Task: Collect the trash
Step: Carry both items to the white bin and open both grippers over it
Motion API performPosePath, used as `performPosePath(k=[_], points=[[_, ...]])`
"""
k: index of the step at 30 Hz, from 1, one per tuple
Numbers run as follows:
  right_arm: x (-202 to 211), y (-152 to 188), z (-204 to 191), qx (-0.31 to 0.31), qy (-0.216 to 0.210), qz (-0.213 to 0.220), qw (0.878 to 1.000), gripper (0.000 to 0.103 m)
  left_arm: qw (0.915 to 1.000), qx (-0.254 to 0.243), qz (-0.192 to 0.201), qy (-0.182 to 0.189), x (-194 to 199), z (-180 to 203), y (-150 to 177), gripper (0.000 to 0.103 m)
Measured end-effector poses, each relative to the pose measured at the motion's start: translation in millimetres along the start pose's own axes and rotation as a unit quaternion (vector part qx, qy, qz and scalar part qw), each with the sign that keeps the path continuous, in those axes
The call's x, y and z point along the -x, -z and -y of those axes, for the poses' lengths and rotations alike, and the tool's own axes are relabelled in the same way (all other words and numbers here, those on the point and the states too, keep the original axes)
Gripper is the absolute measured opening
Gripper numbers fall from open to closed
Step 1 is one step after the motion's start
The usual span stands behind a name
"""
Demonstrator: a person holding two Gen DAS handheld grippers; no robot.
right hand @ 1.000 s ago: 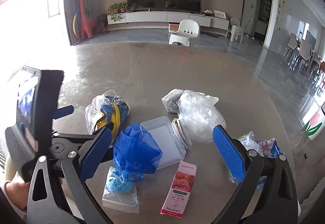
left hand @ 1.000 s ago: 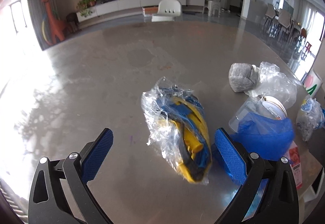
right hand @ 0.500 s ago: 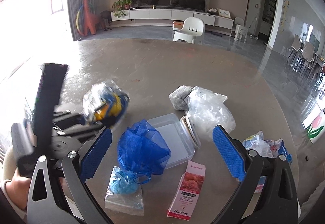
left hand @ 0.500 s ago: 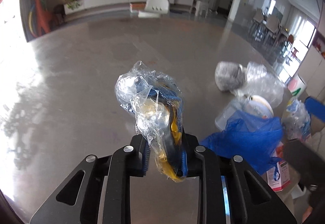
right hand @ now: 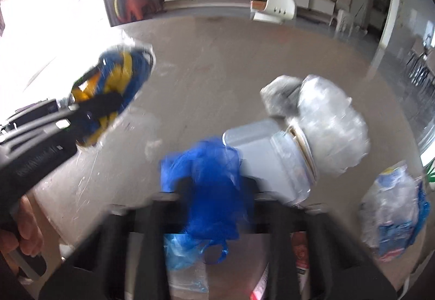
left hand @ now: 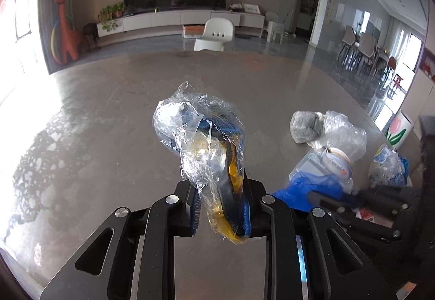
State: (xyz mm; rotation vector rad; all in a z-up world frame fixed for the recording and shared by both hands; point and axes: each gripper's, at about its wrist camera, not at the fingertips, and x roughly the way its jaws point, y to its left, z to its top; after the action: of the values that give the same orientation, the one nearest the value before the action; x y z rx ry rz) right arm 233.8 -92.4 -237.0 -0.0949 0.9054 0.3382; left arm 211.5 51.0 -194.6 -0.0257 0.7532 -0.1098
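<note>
My left gripper is shut on a clear plastic bag with blue and yellow contents and holds it above the grey table. The bag also shows lifted at the left of the right wrist view. My right gripper is shut on a blue mesh bag, which also shows in the left wrist view. The right wrist view is blurred.
On the table's right lie a clear plastic container, a crumpled clear bag, a grey lump, a blue-printed wrapper, a pale blue bag and a pink box. A white chair stands beyond.
My left gripper closed on the blue and yellow bag and lifted it off the table. My right gripper moved forward and closed on the blue mesh bag.
</note>
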Motion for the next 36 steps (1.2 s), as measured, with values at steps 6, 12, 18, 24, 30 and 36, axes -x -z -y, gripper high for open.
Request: performPosePath(k=[6,12,18,24,30,36], points=[[58.4,-4.9,2.5,-0.012,0.000,0.086,0.996,0.005,0.9999,-0.006,0.011,-0.001,13.5,3.2,3.3,0.023],[122.8,-5.1,8.3,-0.004,0.027,0.148,0.989,0.005,0.9996,-0.012,0.025,0.011,40.3,20.2,2.3,0.023],[183.2,21.8,43.7,-0.037,0.069,0.192,0.978,0.005,0.9971,-0.042,0.039,0.050,70.6,66.6,1.3,0.023],[228.2,56.4,94.1,-0.074,0.116,0.215,0.967,0.006,0.9895,-0.085,0.044,0.109,85.4,138.9,4.4,0.023],[258.6,95.2,137.7,-0.105,0.176,0.228,0.952,0.006,0.9751,-0.136,0.047,0.169,96.7,216.2,11.6,0.023],[276.5,130.5,186.6,-0.142,0.235,0.228,0.934,0.006,0.9588,-0.172,0.032,0.223,97.6,283.6,29.8,0.023]])
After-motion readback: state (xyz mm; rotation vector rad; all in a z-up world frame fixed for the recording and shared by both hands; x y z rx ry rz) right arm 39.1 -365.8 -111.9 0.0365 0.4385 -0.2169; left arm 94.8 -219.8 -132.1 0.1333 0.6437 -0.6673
